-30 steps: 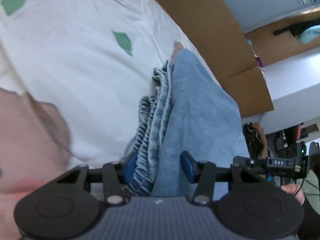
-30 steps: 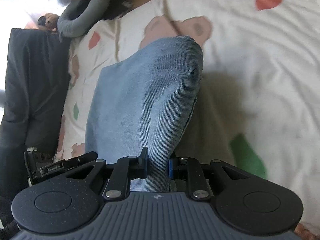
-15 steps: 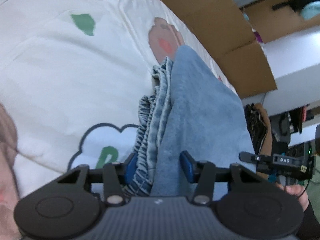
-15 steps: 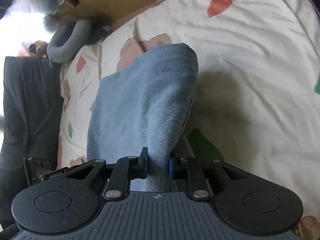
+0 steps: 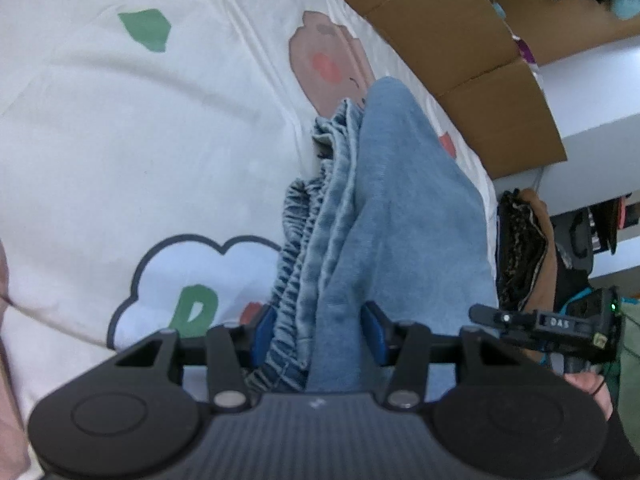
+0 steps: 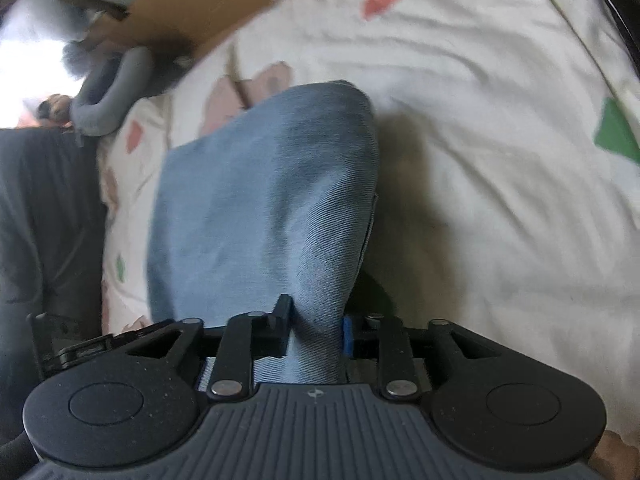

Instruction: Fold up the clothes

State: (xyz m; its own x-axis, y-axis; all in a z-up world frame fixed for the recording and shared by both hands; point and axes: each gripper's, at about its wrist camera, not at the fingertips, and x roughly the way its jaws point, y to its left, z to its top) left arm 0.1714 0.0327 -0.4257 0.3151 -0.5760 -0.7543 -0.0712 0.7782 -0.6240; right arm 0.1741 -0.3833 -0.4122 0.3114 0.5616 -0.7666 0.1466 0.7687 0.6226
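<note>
denim, pale blue: the folded jeans (image 5: 400, 208) hang between my two tongs over the bed sheet (image 5: 120, 128). my left gripper (image 5: 320, 324) pinches a thick bunch, and only that view shows the gathered elastic waistband (image 5: 296, 248) stacked beside the smooth leg. my right gripper (image 6: 316, 332) is easing apart, the cloth between its pads; its view shows plain denim, a dark blanket (image 6: 44, 208) along the sheet's left edge and a cardboard box (image 6: 200, 4) at the far edge.
</note>
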